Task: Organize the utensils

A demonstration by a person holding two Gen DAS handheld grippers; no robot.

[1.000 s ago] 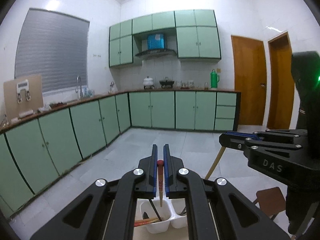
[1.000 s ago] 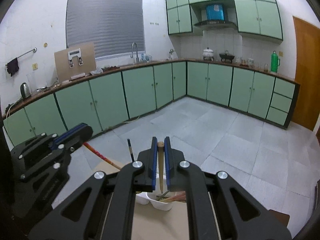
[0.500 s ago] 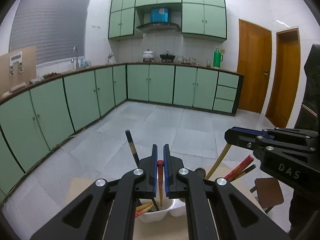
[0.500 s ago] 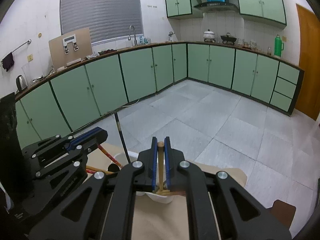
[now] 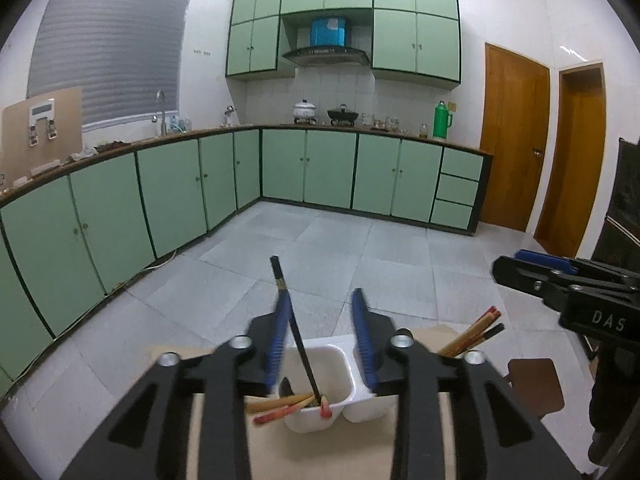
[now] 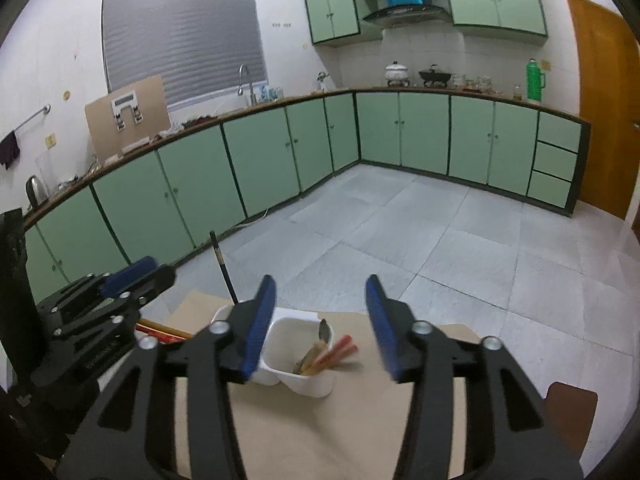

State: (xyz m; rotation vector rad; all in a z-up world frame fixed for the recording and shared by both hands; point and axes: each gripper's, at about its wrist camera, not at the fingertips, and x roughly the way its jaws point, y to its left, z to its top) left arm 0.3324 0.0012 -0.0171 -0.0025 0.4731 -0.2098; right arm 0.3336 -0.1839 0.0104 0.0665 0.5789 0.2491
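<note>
A white two-compartment holder [image 5: 362,396] [image 6: 280,334] stands on the beige tabletop [image 5: 320,452]. My left gripper [image 5: 320,294] hangs over its left cup with jaws opening and nothing between the pads. A black chopstick [image 5: 296,328] leans upright in that cup, and red-tipped chopsticks [image 5: 280,408] lie across its rim. My right gripper [image 6: 320,280] hovers above the other cup, its jaws also opening with nothing between them. That cup holds a spoon [image 6: 326,330] and several chopsticks [image 6: 334,354]. Each gripper shows in the other's view: the right gripper [image 5: 510,264] and the left gripper [image 6: 158,270].
A brown stool [image 5: 536,384] stands right of the table. Beyond the table's far edge lies grey tiled floor [image 6: 440,248], ringed by green cabinets [image 5: 328,168]. Two wooden doors [image 5: 516,140] are at the right.
Both grippers have sunk toward the holder and gone from shut to open. The chopstick that each one held has dropped into the cup below it.
</note>
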